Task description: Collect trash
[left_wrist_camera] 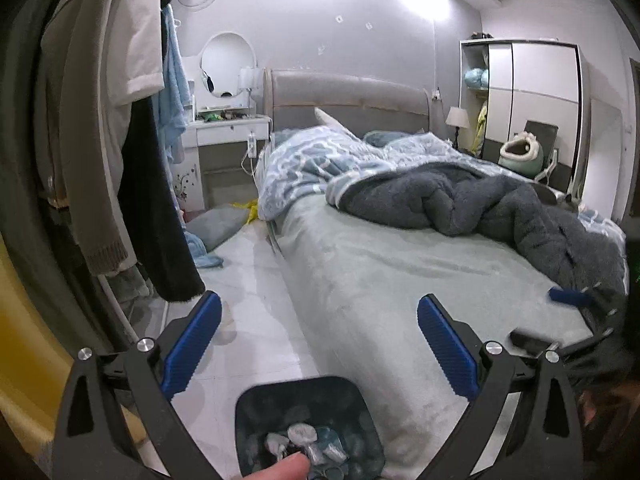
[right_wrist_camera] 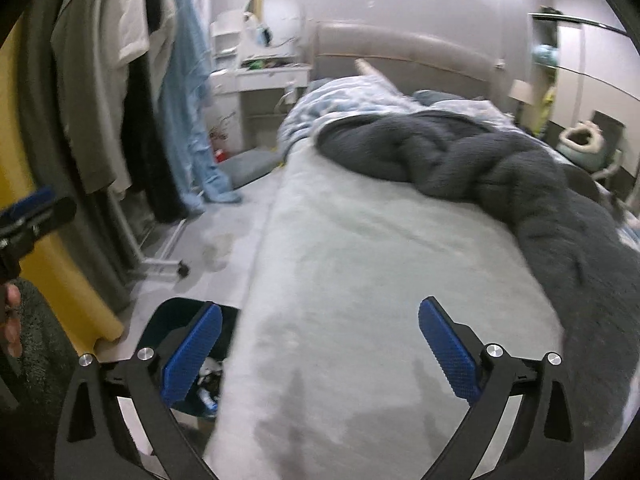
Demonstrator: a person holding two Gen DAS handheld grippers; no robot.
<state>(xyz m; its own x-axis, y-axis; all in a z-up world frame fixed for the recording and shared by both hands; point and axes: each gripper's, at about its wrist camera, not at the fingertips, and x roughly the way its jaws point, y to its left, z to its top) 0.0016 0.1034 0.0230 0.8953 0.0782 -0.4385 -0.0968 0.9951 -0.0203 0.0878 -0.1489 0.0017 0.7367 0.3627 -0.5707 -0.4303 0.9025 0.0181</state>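
A dark teal trash bin (left_wrist_camera: 304, 412) stands on the floor beside the bed, with crumpled wrappers and tissues (left_wrist_camera: 302, 438) inside. My left gripper (left_wrist_camera: 320, 344) is open and empty, held above the bin. The bin also shows in the right wrist view (right_wrist_camera: 176, 320), partly hidden behind the left blue pad. My right gripper (right_wrist_camera: 320, 346) is open and empty over the pale green sheet of the bed (right_wrist_camera: 360, 260). The right gripper's blue tip shows at the right edge of the left wrist view (left_wrist_camera: 568, 296). The left gripper shows at the left edge of the right wrist view (right_wrist_camera: 28, 216).
A grey and blue duvet (left_wrist_camera: 480, 200) is bunched on the bed. Clothes hang on a rack (left_wrist_camera: 100, 140) at the left. A dressing table (left_wrist_camera: 232, 128) stands at the back, a wardrobe (left_wrist_camera: 528, 100) at the right. A pillow (left_wrist_camera: 216, 224) and cloth lie on the floor.
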